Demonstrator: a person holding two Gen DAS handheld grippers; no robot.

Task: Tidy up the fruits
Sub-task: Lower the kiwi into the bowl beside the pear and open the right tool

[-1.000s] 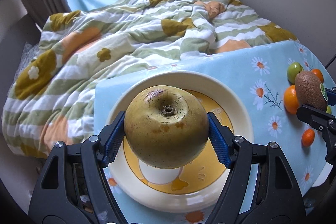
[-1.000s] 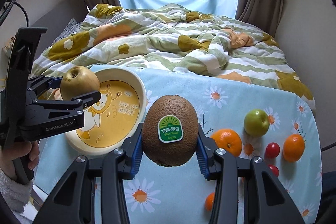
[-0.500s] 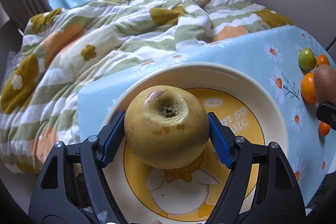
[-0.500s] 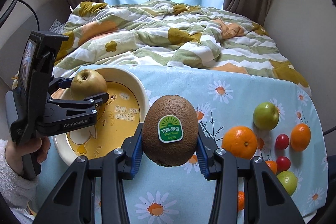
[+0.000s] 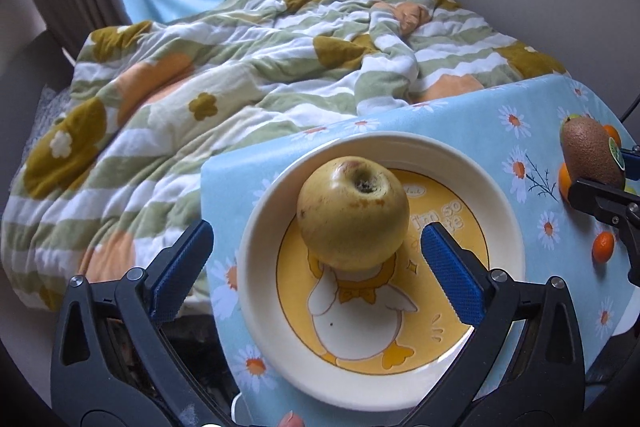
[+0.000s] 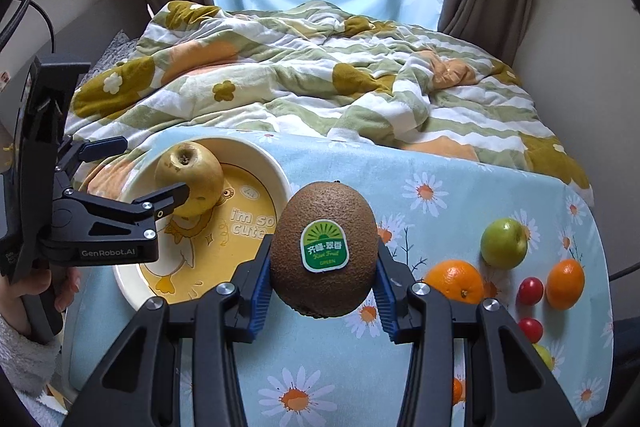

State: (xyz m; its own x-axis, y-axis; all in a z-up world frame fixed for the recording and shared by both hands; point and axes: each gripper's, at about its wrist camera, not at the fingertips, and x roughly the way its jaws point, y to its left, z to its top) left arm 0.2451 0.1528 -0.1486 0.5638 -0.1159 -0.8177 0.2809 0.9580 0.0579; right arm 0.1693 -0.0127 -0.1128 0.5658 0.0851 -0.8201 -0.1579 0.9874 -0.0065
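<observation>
A yellow-green apple (image 5: 354, 215) rests stem end up on the cream plate (image 5: 508, 227) with a yellow duck picture. My left gripper (image 5: 316, 231) straddles it, its jaws opening wide, and both blue pads stand clear of the fruit. In the right wrist view the same apple (image 6: 188, 175) sits in the plate (image 6: 262, 157) with the left gripper (image 6: 155, 165) around it. My right gripper (image 6: 323, 251) is shut on a brown kiwi (image 6: 320, 203) with a green sticker, held above the tablecloth just right of the plate. The kiwi (image 5: 590, 151) shows at the far right of the left wrist view.
On the blue daisy tablecloth (image 6: 400, 195), to the right, lie a green apple (image 6: 503, 243), an orange (image 6: 454, 281), a mandarin (image 6: 565, 283) and cherry tomatoes (image 6: 530, 291). A bed with a striped duvet (image 6: 320, 87) lies behind. A person's hand (image 6: 24, 291) holds the left gripper.
The left jaws have spread apart and let go of the apple, which now rests on the plate. The left gripper has drawn back a little. The right gripper still holds the kiwi.
</observation>
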